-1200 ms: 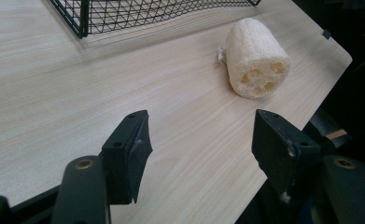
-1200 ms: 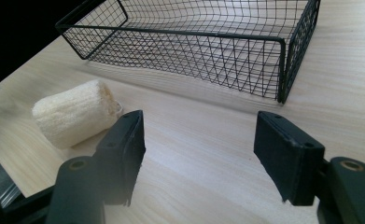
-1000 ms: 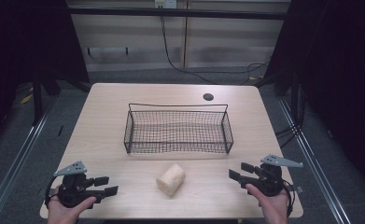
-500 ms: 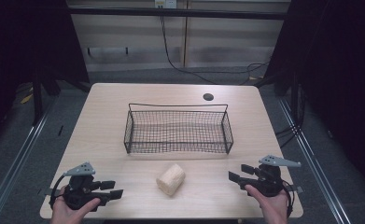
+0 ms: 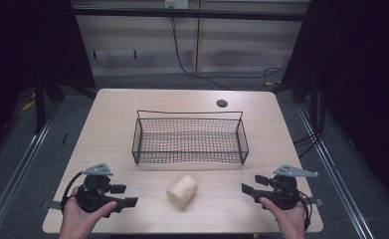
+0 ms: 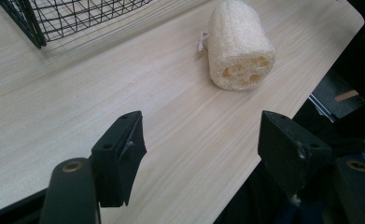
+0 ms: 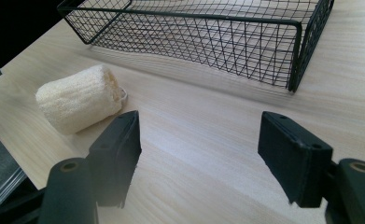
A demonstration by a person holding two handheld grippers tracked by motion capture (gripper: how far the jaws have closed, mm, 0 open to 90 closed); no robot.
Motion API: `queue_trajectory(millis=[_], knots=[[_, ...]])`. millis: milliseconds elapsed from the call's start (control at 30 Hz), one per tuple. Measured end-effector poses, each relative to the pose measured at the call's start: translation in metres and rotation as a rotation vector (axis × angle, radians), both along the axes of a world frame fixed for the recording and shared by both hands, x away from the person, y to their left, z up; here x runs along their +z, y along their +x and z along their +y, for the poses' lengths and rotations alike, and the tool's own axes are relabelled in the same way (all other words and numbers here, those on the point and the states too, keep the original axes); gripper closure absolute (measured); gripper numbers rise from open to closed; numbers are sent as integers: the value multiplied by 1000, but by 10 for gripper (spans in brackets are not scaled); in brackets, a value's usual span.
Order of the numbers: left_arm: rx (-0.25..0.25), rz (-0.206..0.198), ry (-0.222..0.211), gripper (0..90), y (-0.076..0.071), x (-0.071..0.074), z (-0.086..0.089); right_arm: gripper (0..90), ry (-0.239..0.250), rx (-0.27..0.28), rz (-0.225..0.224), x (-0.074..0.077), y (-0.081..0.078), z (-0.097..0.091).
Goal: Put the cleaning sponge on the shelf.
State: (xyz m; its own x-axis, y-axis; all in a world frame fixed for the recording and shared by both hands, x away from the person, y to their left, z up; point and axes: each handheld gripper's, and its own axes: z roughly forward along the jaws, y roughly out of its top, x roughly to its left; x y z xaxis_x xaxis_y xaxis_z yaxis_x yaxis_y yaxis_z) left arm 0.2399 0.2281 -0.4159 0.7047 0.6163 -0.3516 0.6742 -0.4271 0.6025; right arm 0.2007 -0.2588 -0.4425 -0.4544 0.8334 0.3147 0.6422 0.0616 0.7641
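A pale loofah roll point(image 5: 182, 191) lies on its side on the wooden table point(image 5: 112, 114), just in front of a black wire basket point(image 5: 189, 162) that holds nothing. My left gripper point(image 5: 126, 195) hovers near the front left edge and points right at the loofah. It is open; its jaws have just been opening, with bare wood between them. Its own view has the loofah point(image 6: 238, 46) ahead of the left gripper point(image 6: 201, 135). My right gripper point(image 5: 250, 184), at the front right, points left, also open and just opening around nothing. Its view shows the loofah point(image 7: 80, 98) and the basket point(image 7: 217, 18) beyond the right gripper point(image 7: 199, 135).
A round cable hole point(image 5: 222, 103) sits in the table's back right. The front table edge runs close under both hands. Metal rails point(image 5: 28, 159) flank the table on the floor, and cables trail at the back.
The left hand has shifted to the right, toward the loofah, and its jaws now stand wider. The right gripper's jaws have spread a little; that hand kept its place.
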Motion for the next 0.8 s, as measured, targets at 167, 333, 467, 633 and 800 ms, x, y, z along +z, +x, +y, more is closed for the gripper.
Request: queue_trajectory(millis=[167, 333, 467, 633, 800], knots=[[-42, 27, 5, 294, 9, 8, -8, 301, 1, 3, -2, 0, -1, 0], [-53, 58, 56, 329, 19, 14, -14, 301, 0, 8, 6, 0, 0, 0], [-64, 77, 86, 348, 24, 19, -19, 301, 0, 16, 7, 0, 0, 1], [-99, 101, 115, 351, 34, 25, -31, 299, -3, 22, 10, -1, 1, 3], [-119, 121, 130, 344, 40, 29, -44, 297, -5, 27, 11, -1, 1, 3]])
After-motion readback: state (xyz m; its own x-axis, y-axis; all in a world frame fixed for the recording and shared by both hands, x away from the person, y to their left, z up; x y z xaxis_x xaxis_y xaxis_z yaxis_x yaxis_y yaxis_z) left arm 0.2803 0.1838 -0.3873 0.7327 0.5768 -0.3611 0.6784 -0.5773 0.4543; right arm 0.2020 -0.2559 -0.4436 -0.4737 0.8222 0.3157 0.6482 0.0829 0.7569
